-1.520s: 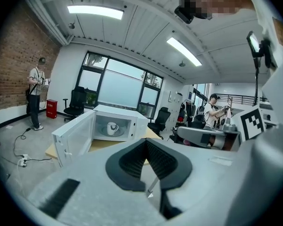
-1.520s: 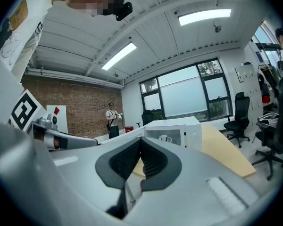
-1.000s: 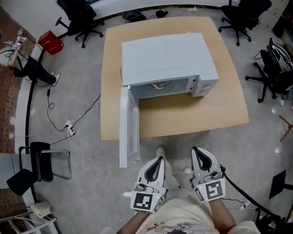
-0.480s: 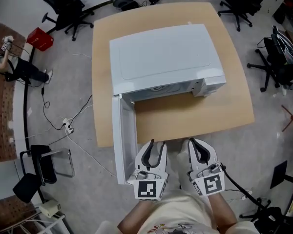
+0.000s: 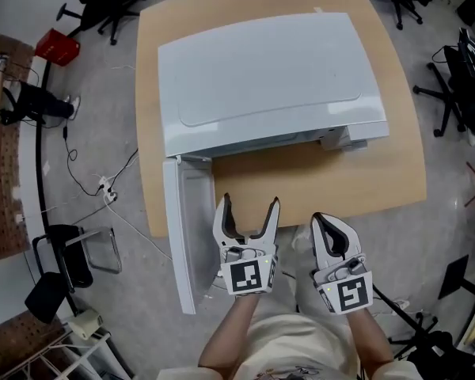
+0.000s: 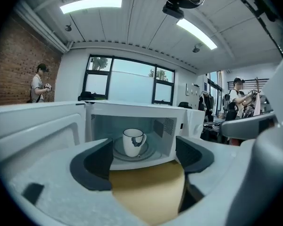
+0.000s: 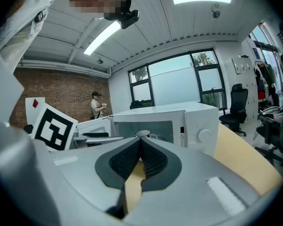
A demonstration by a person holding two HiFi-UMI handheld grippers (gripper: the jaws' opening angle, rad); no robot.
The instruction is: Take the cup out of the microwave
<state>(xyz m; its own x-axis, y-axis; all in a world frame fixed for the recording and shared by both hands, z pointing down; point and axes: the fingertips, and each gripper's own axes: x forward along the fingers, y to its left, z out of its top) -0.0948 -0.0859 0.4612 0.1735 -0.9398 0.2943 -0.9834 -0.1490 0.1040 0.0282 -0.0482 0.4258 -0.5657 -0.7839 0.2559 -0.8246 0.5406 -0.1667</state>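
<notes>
A white cup [image 6: 133,141] with a dark handle stands upright on the glass turntable inside the white microwave [image 5: 269,77]. The microwave's door [image 5: 186,236] hangs open to the left, past the edge of the wooden table [image 5: 317,176]. My left gripper [image 5: 249,204] hovers at the table's near edge, facing the cavity. Its jaws are opening wide, with nothing between them and the cup still far ahead. To its right, my right gripper [image 5: 327,222] is shut and empty. In the right gripper view only the cup's rim [image 7: 142,133] shows above that gripper's [image 7: 140,147] closed jaws.
The open door juts out beside my left gripper. Office chairs [image 5: 451,70] stand right of the table, another chair [image 5: 59,267] at the lower left. Cables [image 5: 103,188] trail on the floor. A person [image 6: 39,81] stands far off by the brick wall.
Both grippers have moved forward to the table's near edge in front of the microwave. The left jaws went from shut to wide open. The right jaws stayed shut.
</notes>
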